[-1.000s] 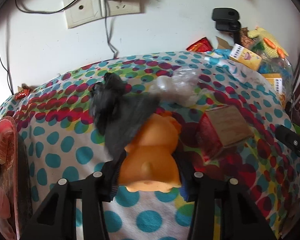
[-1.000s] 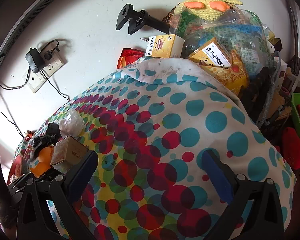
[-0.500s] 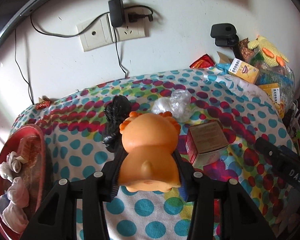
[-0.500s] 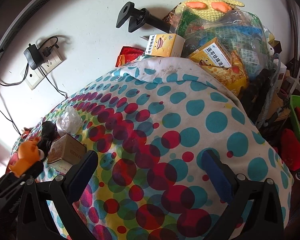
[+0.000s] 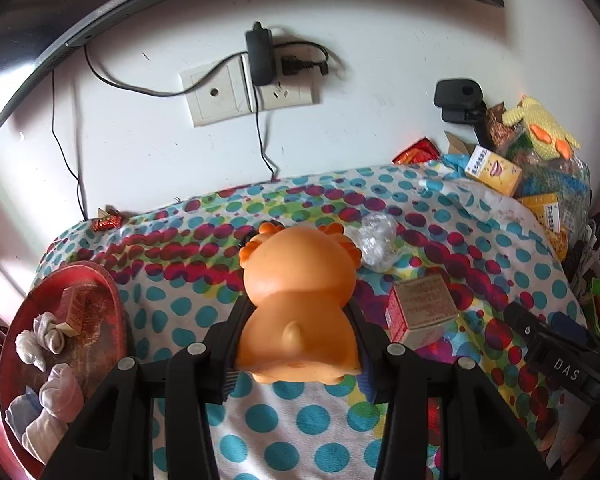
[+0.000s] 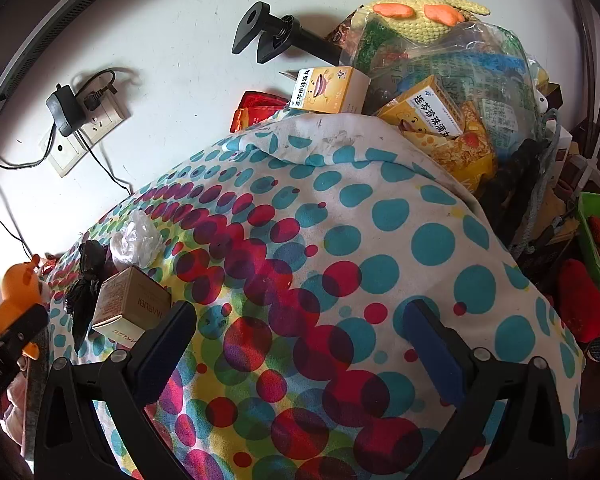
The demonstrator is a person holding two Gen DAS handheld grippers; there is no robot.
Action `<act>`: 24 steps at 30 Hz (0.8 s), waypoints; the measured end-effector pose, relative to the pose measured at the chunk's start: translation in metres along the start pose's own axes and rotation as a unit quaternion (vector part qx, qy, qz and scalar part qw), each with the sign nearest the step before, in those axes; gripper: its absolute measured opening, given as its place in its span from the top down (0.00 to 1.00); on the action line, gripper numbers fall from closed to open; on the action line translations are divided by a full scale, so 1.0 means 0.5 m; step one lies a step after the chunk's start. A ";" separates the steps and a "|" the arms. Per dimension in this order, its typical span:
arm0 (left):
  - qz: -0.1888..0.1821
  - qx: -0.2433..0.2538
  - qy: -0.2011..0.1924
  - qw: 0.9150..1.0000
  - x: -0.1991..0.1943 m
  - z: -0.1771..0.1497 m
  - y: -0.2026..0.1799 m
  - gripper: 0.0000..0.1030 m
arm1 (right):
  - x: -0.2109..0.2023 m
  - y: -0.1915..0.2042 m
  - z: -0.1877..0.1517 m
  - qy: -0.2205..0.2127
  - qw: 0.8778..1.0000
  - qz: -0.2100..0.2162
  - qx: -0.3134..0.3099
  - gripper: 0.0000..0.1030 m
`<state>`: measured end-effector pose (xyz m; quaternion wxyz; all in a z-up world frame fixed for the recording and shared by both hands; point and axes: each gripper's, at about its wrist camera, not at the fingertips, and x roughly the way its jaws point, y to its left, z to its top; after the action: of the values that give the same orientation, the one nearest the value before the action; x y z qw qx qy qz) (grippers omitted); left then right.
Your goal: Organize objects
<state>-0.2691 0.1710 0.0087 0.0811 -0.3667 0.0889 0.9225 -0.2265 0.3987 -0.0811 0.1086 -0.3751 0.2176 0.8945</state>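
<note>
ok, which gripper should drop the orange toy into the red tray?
Left. The left gripper is already shut on the orange toy, and the red tray sits just to its left. The right gripper is open and empty over bare polka-dot cloth, far from the tray.

I see a white plastered wall (image 5: 380, 60) carrying a white double socket plate (image 5: 252, 94). Daylight glares from the left onto the polka-dot cloth-covered counter (image 6: 400, 220).

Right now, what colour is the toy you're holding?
Orange; the left wrist view shows it best.
</note>
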 end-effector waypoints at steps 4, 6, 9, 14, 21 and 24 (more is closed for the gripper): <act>0.007 -0.010 -0.004 1.000 -0.011 0.012 0.028 0.55 | 0.000 0.001 0.000 0.000 1.000 -0.001 -0.001 0.00; 0.011 -0.019 -0.005 1.000 -0.015 0.014 0.044 0.55 | 0.001 0.001 0.000 0.000 1.000 0.000 0.000 0.00; 0.018 -0.033 -0.008 0.999 -0.022 0.014 0.075 0.55 | 0.001 0.002 0.000 0.000 1.000 -0.001 -0.001 0.00; 0.030 -0.063 -0.005 0.998 -0.029 0.009 0.146 0.55 | 0.002 0.002 0.000 0.002 1.000 -0.004 -0.003 0.00; 0.054 -0.087 -0.014 0.995 -0.057 0.009 0.253 0.55 | 0.002 0.004 -0.001 0.003 1.000 -0.009 -0.007 0.00; 0.067 -0.097 -0.014 0.993 -0.067 0.010 0.305 0.55 | 0.003 0.003 -0.001 0.005 1.000 -0.013 -0.010 0.00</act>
<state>-0.2811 0.0214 0.0512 -0.0158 -0.3530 0.0226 0.9352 -0.2277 0.3971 -0.0820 0.1151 -0.3830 0.2044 0.8935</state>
